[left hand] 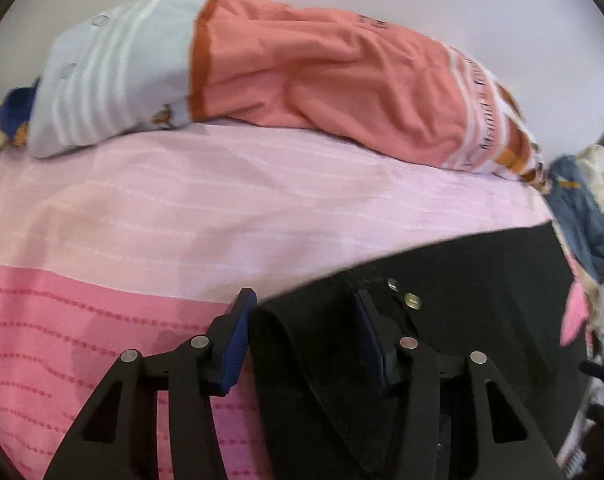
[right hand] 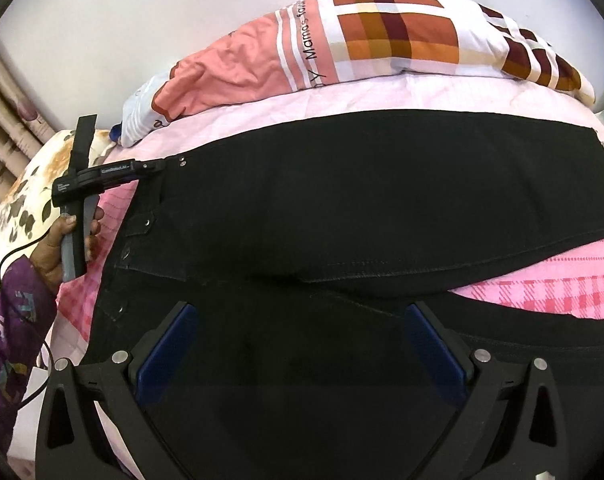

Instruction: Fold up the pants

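One pair of black pants (right hand: 362, 200) lengthwise left-right, waistband leftward.

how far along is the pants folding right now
Early. Done: the black pants lie spread on the pink bedsheet, legs already lying partly over each other. In hand: the left gripper straddles the waistband corner near the button, pads not yet pressing; the right gripper hovers open over the seat. Left: every remaining fold.
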A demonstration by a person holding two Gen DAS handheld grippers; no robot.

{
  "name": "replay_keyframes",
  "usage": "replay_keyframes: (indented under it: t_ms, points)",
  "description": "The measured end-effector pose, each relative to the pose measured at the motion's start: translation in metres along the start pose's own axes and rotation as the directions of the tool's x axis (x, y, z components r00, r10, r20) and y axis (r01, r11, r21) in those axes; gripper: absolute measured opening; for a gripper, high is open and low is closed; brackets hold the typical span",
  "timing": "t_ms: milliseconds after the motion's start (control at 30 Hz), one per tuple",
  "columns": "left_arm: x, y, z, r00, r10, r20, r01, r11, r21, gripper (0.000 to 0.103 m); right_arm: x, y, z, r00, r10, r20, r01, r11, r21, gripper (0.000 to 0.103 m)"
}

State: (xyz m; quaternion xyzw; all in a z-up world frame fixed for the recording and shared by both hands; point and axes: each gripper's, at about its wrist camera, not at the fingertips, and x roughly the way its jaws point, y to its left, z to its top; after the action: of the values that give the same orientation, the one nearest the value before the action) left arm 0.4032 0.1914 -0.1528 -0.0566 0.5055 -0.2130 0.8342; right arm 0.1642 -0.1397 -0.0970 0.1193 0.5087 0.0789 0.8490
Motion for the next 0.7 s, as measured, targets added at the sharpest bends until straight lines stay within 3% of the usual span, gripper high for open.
replay_keyframes:
  t_ms: [100,167,300,367,433,467,567,600,700]
  points:
    - [-0.001,-0.009,-0.006,0.999,0.041,-0.003,-0.041,0.999,0.018,0.035,0.005,0.002,0.006,1.000,0.003,-0.002,-0.003,1.000,-0.023,0.103]
    - [-0.006,-0.022,-0.008,0.997,0.074,0.015,-0.074,0.997,0.036,0.021,0.007,-0.001,0.021,0.999,0.046,-0.005,-0.046,0.999,-0.010,0.103]
    - [-0.042,-0.049,-0.019,0.990,0.080,0.119,-0.088,0.995,0.057,0.016,0.006,-0.028,0.060,0.979,0.197,0.048,-0.202,0.971,0.128,0.103]
    - [-0.061,-0.060,-0.028,0.985,0.057,0.165,-0.066,0.997,0.048,0.015,0.014,-0.049,0.083,0.952,0.302,0.056,-0.306,0.922,0.236,0.103]
    - [-0.077,-0.074,-0.040,0.980,0.039,0.194,-0.048,0.998,0.044,0.015,0.034,-0.075,0.106,0.896,0.439,0.065,-0.428,0.819,0.381,0.103]
    - [-0.084,-0.080,-0.047,0.978,0.026,0.205,-0.034,0.999,0.038,0.015,0.040,-0.078,0.112,0.881,0.467,0.071,-0.453,0.792,0.410,0.103]
    - [-0.103,-0.100,-0.073,0.974,-0.008,0.226,-0.003,0.999,0.046,0.015,0.076,-0.095,0.131,0.864,0.503,0.030,-0.442,0.726,0.527,0.103]
    - [-0.110,-0.108,-0.084,0.972,-0.025,0.232,0.013,0.998,0.055,0.015,0.091,-0.100,0.136,0.846,0.532,0.022,-0.450,0.693,0.563,0.103]
    - [-0.120,-0.127,-0.106,0.971,-0.040,0.236,0.026,0.998,0.064,0.015,0.118,-0.106,0.142,0.838,0.545,-0.006,-0.417,0.648,0.637,0.100]
